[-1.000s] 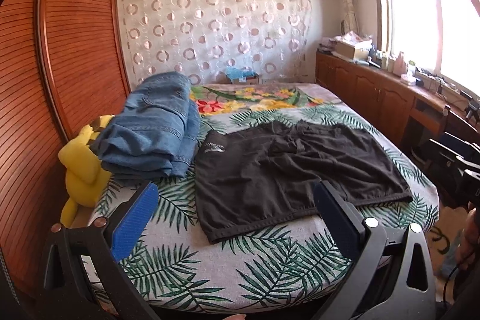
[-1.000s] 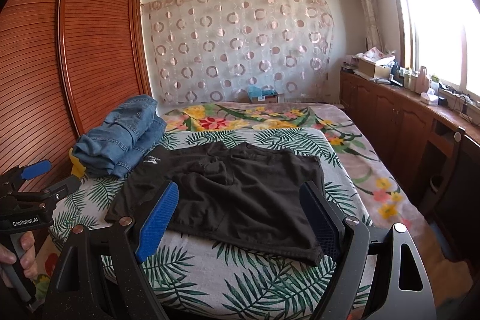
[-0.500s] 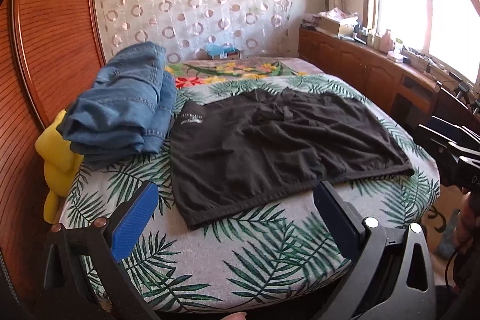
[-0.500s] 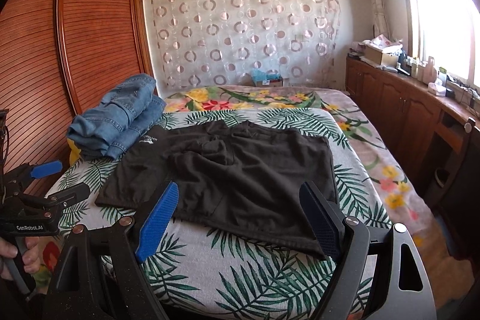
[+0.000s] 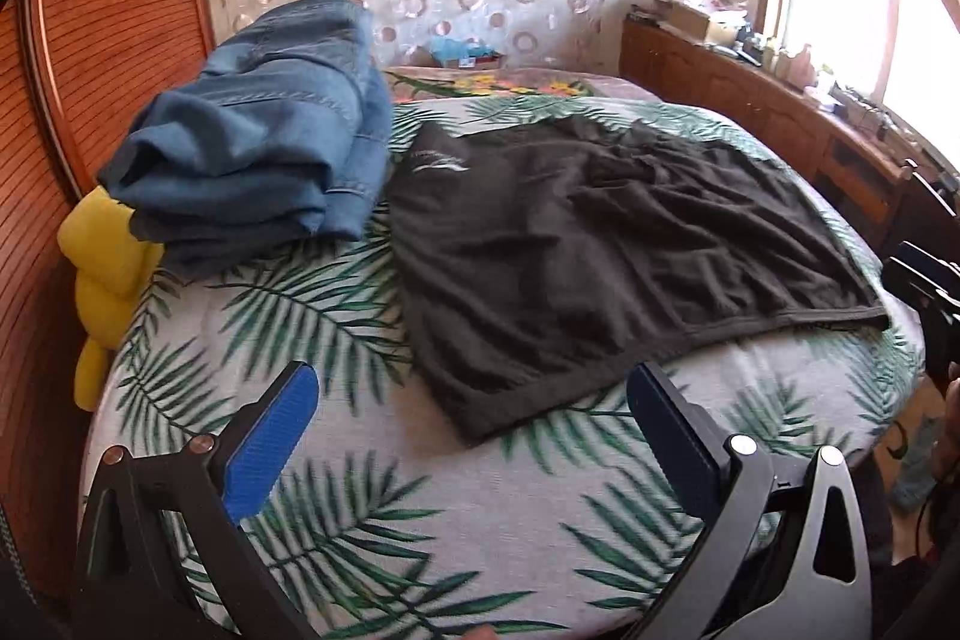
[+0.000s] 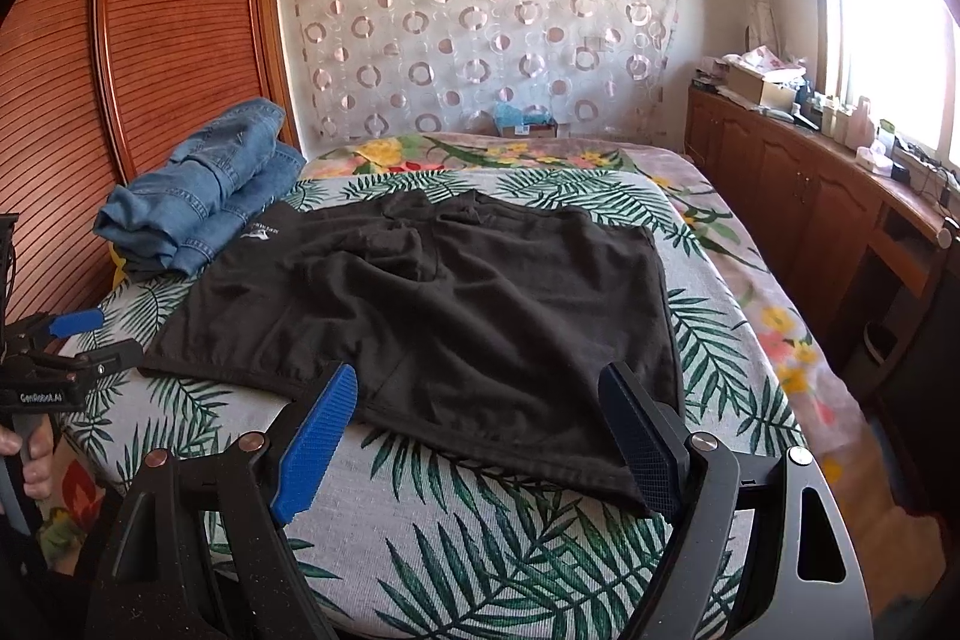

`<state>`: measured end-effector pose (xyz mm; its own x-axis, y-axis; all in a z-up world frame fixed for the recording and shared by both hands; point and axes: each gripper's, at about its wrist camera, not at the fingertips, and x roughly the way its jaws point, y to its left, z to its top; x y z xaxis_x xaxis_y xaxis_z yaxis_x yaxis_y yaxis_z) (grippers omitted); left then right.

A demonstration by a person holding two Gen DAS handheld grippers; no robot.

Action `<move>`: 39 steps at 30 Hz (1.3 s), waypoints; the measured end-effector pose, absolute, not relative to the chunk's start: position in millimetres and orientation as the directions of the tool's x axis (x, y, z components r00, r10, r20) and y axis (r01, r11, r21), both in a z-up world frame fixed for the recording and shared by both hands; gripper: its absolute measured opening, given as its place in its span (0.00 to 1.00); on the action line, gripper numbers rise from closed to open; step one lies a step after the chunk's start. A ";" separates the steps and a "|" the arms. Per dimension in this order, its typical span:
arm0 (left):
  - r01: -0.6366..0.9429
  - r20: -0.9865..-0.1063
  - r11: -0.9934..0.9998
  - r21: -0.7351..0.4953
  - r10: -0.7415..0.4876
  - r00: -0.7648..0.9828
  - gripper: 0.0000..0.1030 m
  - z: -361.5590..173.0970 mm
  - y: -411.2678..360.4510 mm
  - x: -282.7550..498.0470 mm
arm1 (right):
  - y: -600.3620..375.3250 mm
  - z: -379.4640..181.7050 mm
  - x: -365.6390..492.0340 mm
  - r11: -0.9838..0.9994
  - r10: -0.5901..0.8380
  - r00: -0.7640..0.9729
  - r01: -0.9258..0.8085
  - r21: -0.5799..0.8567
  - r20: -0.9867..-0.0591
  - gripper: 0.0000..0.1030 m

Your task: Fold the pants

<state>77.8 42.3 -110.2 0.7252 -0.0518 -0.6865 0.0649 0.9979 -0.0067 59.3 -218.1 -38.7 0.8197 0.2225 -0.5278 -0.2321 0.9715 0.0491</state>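
Black shorts (image 5: 600,250) (image 6: 456,304) lie spread flat on the leaf-print bed cover (image 5: 480,520) (image 6: 516,550), with a small white logo near their far left corner. My left gripper (image 5: 474,400) hovers open just short of the shorts' near left corner, nothing between its blue pads (image 5: 270,436). My right gripper (image 6: 480,400) is open too, above the shorts' near hem, its fingers (image 6: 318,424) straddling the cloth without touching it. In the right wrist view the left gripper (image 6: 78,334) shows at the left edge, held by a hand (image 6: 30,460).
A stack of folded blue jeans (image 5: 258,136) (image 6: 204,190) lies beside the shorts at the bed's far left, with a yellow plush toy (image 5: 102,268) under it. A slatted wooden wardrobe (image 6: 156,40) stands on the left, low wooden cabinets (image 6: 810,196) on the right under the window.
Both grippers have moved in closer and lower over the bed; the shorts now fill more of each view. The shorts and jeans have not moved.
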 end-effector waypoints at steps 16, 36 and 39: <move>0.077 -0.745 0.995 -0.065 -0.100 0.660 0.59 -136.2 58.7 91.2 | -219.4 -37.4 57.1 0.971 0.231 0.812 -0.227 0.076 -0.536 0.82; 0.169 -0.718 0.979 -0.116 -0.200 0.666 0.06 -111.8 44.6 96.6 | -229.7 -42.1 68.6 0.975 0.223 0.815 -0.195 0.109 -0.535 0.82; 0.182 -0.715 0.976 -0.118 -0.211 0.667 0.06 -110.1 39.1 101.1 | -230.5 -42.7 67.6 0.976 0.219 0.815 -0.193 0.105 -0.536 0.82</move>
